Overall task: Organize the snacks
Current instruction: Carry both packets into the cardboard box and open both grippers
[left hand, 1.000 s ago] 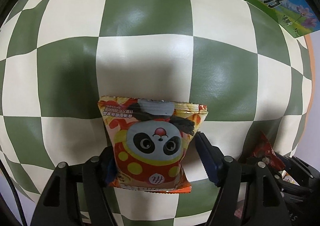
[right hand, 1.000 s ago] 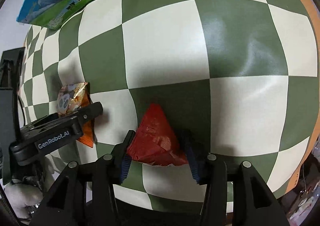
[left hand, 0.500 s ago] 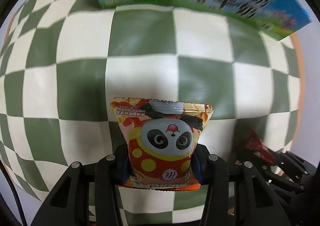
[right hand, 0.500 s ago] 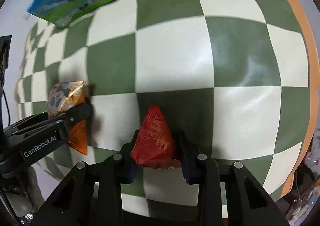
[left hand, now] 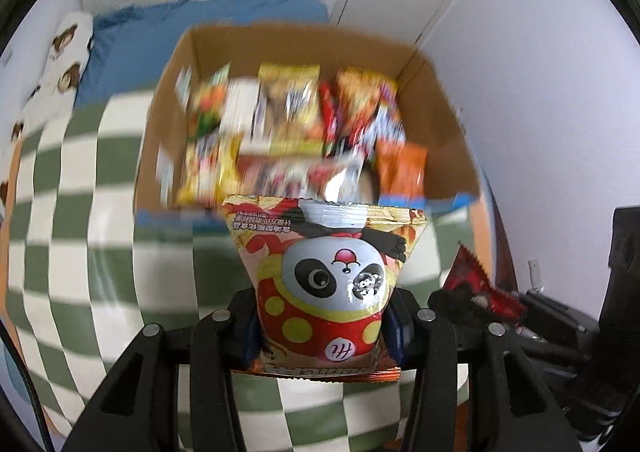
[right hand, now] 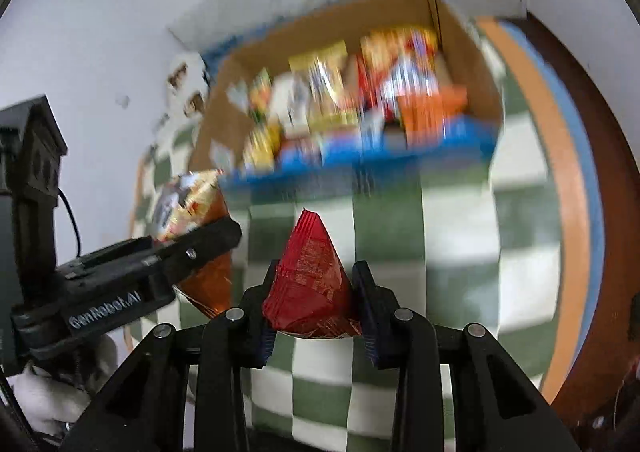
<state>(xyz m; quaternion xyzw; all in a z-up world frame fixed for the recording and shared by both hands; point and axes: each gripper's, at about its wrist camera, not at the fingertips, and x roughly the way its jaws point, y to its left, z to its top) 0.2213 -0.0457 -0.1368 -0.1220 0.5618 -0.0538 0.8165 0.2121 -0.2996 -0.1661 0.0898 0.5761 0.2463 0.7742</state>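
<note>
Your left gripper [left hand: 322,332] was clamped on the panda snack bag [left hand: 326,284], its jaws having just closed on the bag's lower half. Your right gripper [right hand: 314,302] was clamped on the red triangular packet [right hand: 310,288], closed just as recently. Both snacks hung clear of the checkered table [left hand: 80,252]. At twelve o'clock from each stood the open cardboard box [left hand: 168,100], blurred, filled with assorted snack packets [left hand: 292,112].
</note>
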